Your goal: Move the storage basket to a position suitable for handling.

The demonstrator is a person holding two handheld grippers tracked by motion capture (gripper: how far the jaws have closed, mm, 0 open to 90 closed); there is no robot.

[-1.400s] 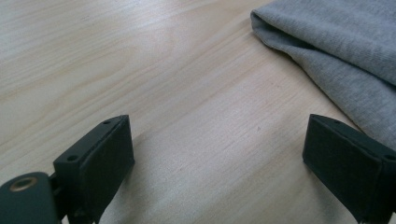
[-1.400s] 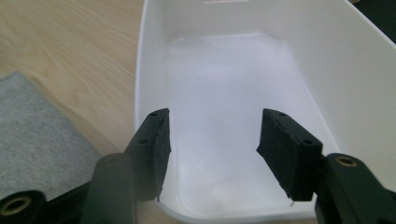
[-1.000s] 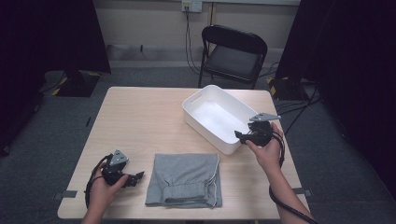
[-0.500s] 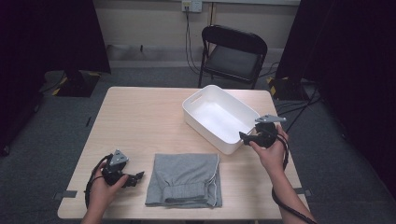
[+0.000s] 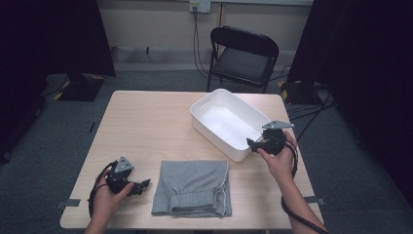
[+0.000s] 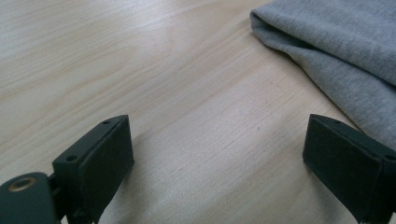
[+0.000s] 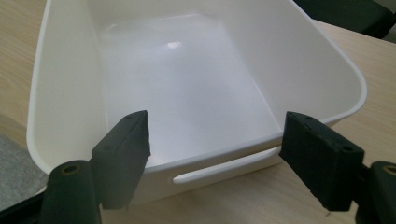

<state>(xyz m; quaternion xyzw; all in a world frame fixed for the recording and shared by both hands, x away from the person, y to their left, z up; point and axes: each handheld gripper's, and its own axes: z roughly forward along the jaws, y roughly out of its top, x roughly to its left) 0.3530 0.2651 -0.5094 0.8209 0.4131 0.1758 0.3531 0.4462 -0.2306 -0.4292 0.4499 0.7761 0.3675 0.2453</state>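
A white plastic bin (image 5: 213,98) stands empty at the table's back right, turned at an angle. My right gripper (image 5: 251,143) sits at its near right end and points into it. In the right gripper view the jaws of this gripper (image 7: 217,149) stand wide apart before the bin's (image 7: 327,56) end wall with its handle slot. They have just been opening, and the pads press on nothing. A folded grey garment (image 5: 192,187) lies at the front middle. My left gripper (image 5: 144,185) rests just left of it, open. Bare wood lies between the jaws of that gripper (image 6: 219,158), and the garment's (image 6: 341,51) edge is beside one jaw.
The light wooden table (image 5: 146,126) has bare room across its left and middle. A black folding chair (image 5: 243,53) stands behind the far edge. Cables run over the floor at the right.
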